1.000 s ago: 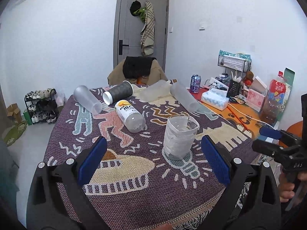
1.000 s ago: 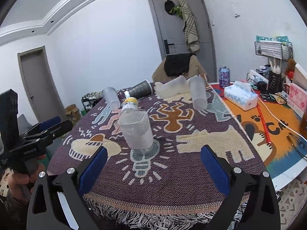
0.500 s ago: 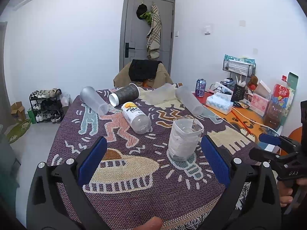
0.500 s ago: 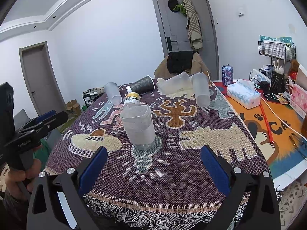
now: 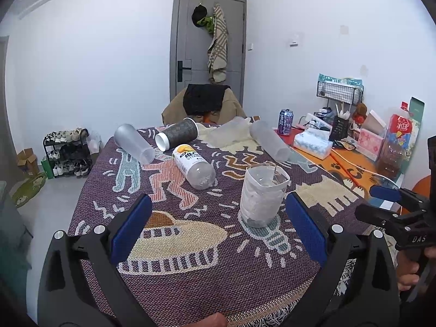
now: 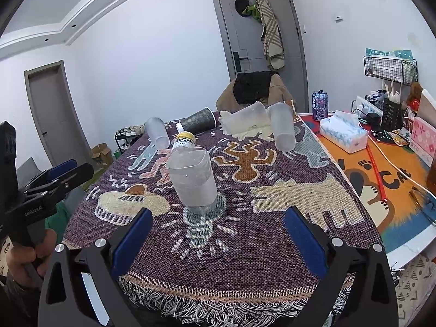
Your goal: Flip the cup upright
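Upright on patterned counter (image 5: 190, 245): thin, light, crushable clear plastic cup (image 5: 263, 194); best gripped mid-wall. Left gripper (image 5: 218, 229), right gripper (image 6: 218, 231) jaws apart, empty.

Left claw (image 5: 218, 229): blue-padded fingers (image 5: 132, 229) spread wide apart, nothing between them, held level and pointing forward. Seen side-on in the right wrist view, gripped from below by the left hand (image 6: 26, 253).
Right claw (image 6: 218, 238): fingers (image 6: 303, 238) equally wide, empty. Right hand (image 5: 408, 269) wraps its handle at the frame edge
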`<state>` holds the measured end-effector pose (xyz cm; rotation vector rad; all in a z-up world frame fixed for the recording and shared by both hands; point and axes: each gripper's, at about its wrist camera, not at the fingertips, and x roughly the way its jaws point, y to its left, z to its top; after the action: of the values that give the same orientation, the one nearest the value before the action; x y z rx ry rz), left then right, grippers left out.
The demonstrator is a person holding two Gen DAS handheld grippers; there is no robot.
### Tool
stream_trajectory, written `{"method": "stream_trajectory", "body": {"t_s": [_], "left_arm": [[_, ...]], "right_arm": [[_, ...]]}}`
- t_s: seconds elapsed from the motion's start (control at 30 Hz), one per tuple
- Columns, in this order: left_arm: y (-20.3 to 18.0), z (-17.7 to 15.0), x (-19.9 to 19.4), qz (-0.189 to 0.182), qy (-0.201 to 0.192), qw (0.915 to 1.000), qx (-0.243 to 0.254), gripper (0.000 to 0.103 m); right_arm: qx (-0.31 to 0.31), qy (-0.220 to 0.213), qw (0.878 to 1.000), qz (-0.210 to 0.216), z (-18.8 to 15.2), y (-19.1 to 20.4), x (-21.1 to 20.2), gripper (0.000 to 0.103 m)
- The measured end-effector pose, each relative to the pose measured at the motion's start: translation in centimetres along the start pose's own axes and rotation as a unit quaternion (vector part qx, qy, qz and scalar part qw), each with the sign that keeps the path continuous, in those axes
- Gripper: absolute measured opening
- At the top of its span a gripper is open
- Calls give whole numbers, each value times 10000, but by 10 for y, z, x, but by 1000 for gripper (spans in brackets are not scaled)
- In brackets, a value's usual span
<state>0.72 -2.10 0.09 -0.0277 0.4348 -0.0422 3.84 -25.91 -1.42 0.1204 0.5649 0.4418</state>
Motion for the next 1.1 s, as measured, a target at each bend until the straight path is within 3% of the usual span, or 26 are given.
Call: {"method": "stream_trajectory", "body": {"t_s": [1.1], "left_arm": [[-1,1,0,2,-42,10000,-83,97]], "right_arm": [[-34,-34,10000,-69,-2,2,3,95]]}}
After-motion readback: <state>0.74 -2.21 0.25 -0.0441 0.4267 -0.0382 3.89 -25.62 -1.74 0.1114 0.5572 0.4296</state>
